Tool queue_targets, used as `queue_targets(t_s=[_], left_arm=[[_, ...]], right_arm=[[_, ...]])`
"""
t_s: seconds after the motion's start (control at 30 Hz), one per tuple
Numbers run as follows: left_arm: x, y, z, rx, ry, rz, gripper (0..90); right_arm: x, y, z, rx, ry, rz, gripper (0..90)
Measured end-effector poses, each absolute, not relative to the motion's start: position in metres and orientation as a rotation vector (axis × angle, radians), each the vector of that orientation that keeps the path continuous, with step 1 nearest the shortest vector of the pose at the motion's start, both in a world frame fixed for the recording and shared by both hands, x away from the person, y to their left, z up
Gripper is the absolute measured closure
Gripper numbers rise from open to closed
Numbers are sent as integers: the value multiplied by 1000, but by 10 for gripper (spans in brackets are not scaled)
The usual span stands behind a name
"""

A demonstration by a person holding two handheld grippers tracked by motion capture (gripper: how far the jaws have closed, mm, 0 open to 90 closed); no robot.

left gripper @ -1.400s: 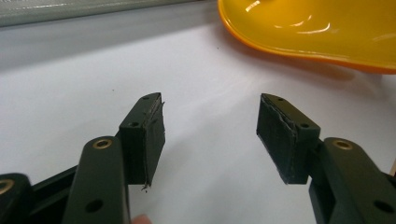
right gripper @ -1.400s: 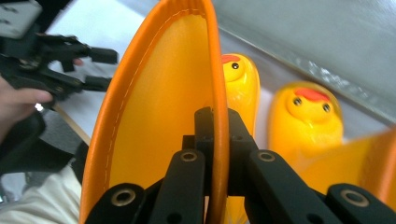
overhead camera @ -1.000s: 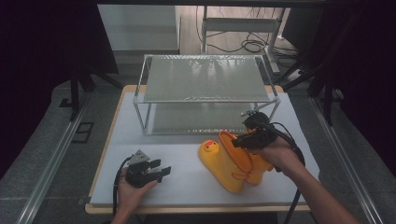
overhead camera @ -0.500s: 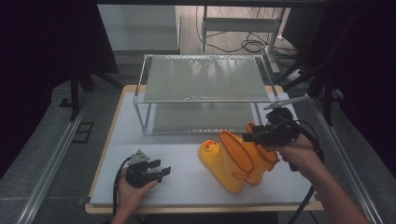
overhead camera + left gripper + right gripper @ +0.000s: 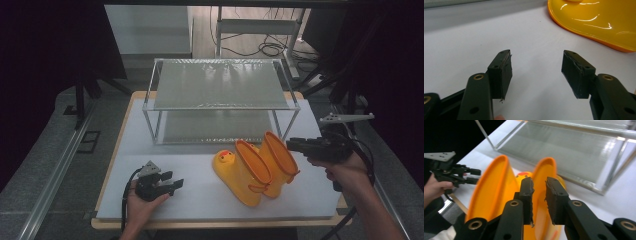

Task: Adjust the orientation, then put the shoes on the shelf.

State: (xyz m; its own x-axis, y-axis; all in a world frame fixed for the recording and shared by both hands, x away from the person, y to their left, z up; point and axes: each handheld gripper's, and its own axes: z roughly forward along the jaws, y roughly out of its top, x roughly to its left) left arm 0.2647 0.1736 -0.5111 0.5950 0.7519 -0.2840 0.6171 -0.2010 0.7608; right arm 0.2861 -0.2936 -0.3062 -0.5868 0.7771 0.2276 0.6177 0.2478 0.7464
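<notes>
Two yellow duck boots [image 5: 257,167] side by side, tilted, front of white table [image 5: 200,195].

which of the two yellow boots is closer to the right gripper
The boot on the right of the pair, farther from the duck face. Its open top faces the right gripper; the other boot lies beyond it, toward the left gripper.

I see the white table [image 5: 200,197] carrying a two-tier wire shelf rack [image 5: 220,100] and a pair of yellow boots [image 5: 255,167], which lie just beyond my right gripper's fingers [image 5: 527,195].
</notes>
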Motion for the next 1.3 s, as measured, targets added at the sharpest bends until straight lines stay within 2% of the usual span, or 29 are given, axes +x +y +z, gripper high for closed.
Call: queue_targets(t_s=[0.17,0.3,0.63,0.83,1.3], left_arm=[[265,174,-511,1905,1100,185,415],[265,172,-512,1912,1094,189,414],[265,173,-512,1912,1097,191,414],[265,173,-512,1914,1098,191,414],[263,173,-511,1912,1097,198,413]], right_arm=[[286,-312,-319,1354,2280,1244,774],[295,-327,-350,1421,2266,1216,775],[314,-325,-401,1463,2309,1167,801],[331,-322,-443,1511,2354,1108,817],[352,-305,-476,1513,2411,1097,827]])
